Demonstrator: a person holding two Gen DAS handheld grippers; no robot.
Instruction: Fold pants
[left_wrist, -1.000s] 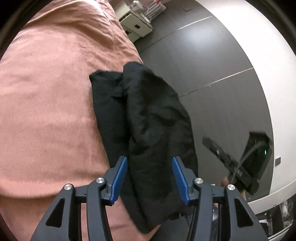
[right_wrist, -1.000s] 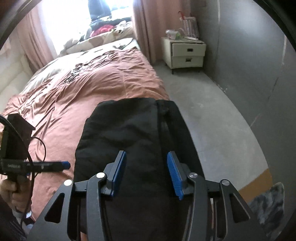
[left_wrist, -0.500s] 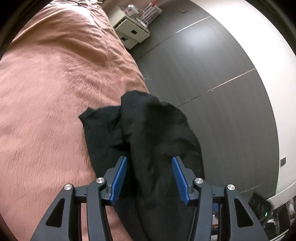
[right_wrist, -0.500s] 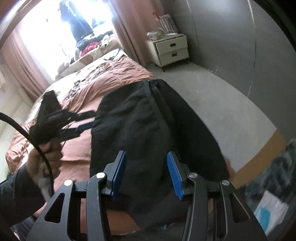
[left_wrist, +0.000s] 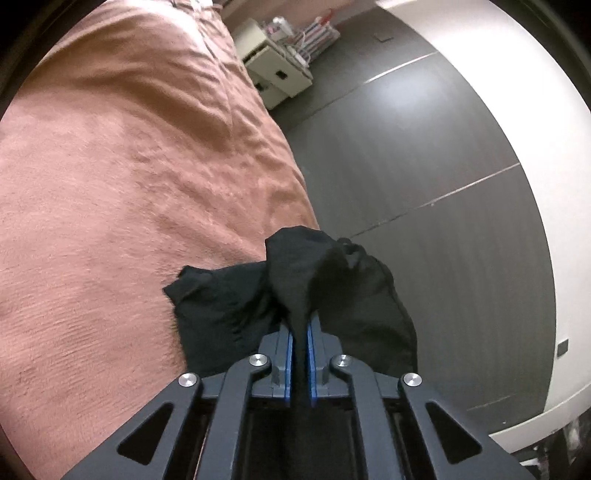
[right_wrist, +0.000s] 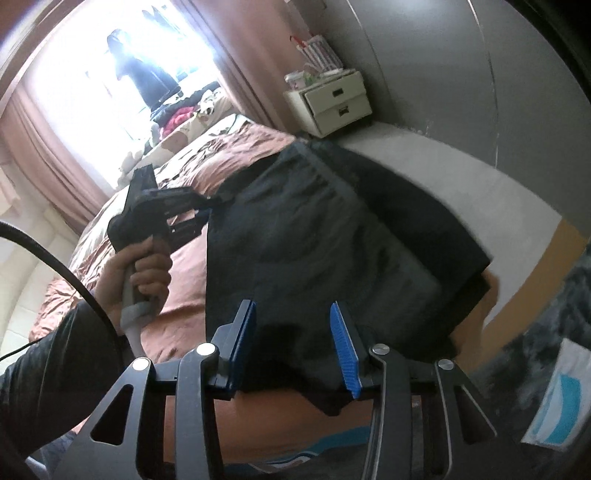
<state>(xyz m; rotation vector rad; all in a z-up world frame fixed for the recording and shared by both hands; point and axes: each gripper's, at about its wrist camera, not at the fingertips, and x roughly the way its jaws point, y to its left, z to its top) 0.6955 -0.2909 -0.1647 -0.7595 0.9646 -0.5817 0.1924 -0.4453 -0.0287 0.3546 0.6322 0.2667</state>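
Observation:
Black pants (right_wrist: 314, 229) lie folded lengthwise along the right edge of a bed with a rust-pink cover (right_wrist: 177, 266). In the left wrist view my left gripper (left_wrist: 299, 328) is shut on a pinched ridge of the pants (left_wrist: 354, 302), which bunch up ahead of the pads. The right wrist view shows that left gripper (right_wrist: 207, 205), held by a hand (right_wrist: 144, 266), at the pants' far left edge. My right gripper (right_wrist: 293, 314) hangs over the near end of the pants. Its jaws are closing, with black cloth in the gap between them and the blue pads not pressing on it.
A cream nightstand (right_wrist: 332, 103) stands against the grey wall beyond the bed, also seen in the left wrist view as the nightstand (left_wrist: 273, 74). Grey floor runs along the bed's right side. A bright curtained window (right_wrist: 110, 74) and piled clothes are at the far end. A cable (right_wrist: 55, 266) crosses at left.
My left gripper moved forward along the pants and shut on the cloth, bunching it. My right gripper rolled, sank toward the near end of the pants, and its jaws narrowed a little.

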